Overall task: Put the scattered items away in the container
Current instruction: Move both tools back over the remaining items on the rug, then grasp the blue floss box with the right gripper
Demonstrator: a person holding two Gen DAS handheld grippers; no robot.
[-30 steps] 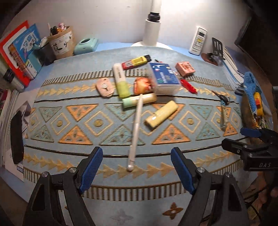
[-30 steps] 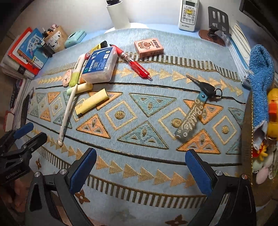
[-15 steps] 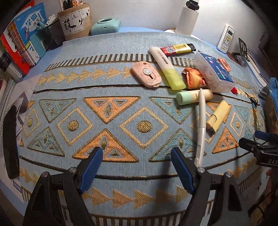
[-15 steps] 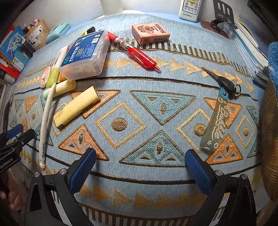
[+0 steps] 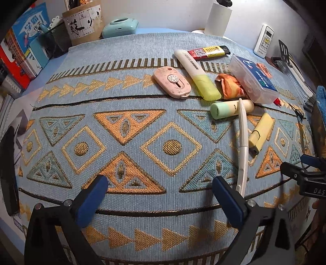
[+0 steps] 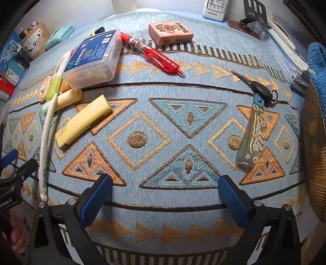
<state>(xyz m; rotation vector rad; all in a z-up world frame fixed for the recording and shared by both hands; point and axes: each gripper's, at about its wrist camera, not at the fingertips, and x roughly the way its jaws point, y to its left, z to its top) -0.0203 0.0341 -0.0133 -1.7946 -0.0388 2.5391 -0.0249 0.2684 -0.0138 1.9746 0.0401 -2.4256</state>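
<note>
Small items lie scattered on a patterned blue cloth. In the left wrist view I see a pink box cutter [image 5: 172, 83], a yellow highlighter [image 5: 197, 74], a red-and-yellow lighter [image 5: 208, 52], an orange wrapper [image 5: 230, 85], a clear plastic box [image 5: 252, 78], a green-capped tube [image 5: 231, 108], a white pen [image 5: 242, 142] and a pale yellow lighter [image 5: 260, 133]. My left gripper [image 5: 159, 200] hovers open, its right finger beside the white pen's tip. My right gripper [image 6: 165, 200] is open over bare cloth; a red pen [image 6: 151, 55], a pink card box [image 6: 170, 33] and a key with strap [image 6: 255, 126] lie beyond.
A woven basket rim [image 6: 313, 142] with a blue towel [image 6: 316, 67] sits at the right edge. A pen holder [image 5: 82, 21], a teal device [image 5: 119, 27], books [image 5: 22, 55], a white lamp base [image 5: 218, 18] and a remote [image 5: 264, 40] line the back. A dark phone [image 5: 7, 173] lies left.
Both grippers have moved forward and lower over the cloth. The left one has swung left, so the items now lie to its right. Nothing has been grasped.
</note>
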